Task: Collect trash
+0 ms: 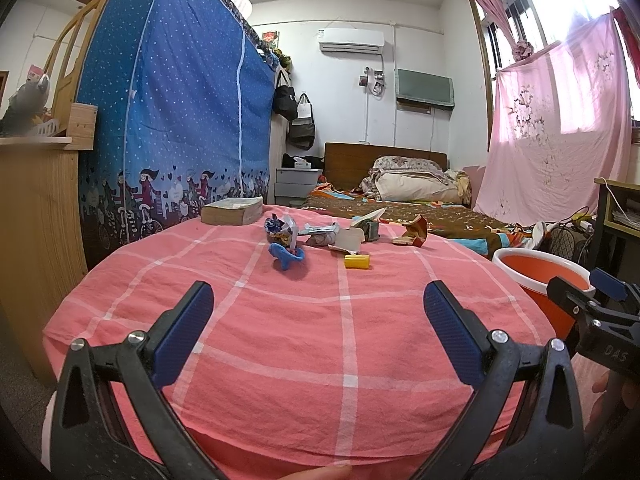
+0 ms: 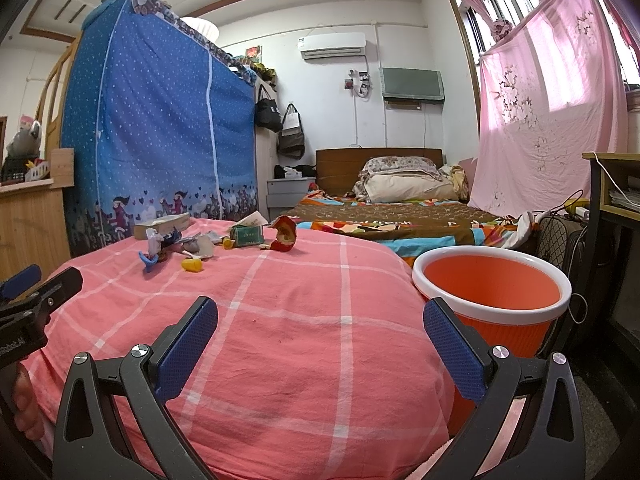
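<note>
Several bits of trash lie at the far end of a pink checked cloth: a blue wrapper, a yellow piece, crumpled paper, a green packet and a red wrapper. The right wrist view shows the same yellow piece, green packet and red wrapper. An orange bin with a white rim stands to the right of the cloth. My left gripper and my right gripper are both open and hold nothing, well short of the trash.
A thick book lies at the cloth's far left. A blue fabric wardrobe and a wooden cabinet stand left. Beyond is a bed, with a pink sheet by the window, a desk and cables at right.
</note>
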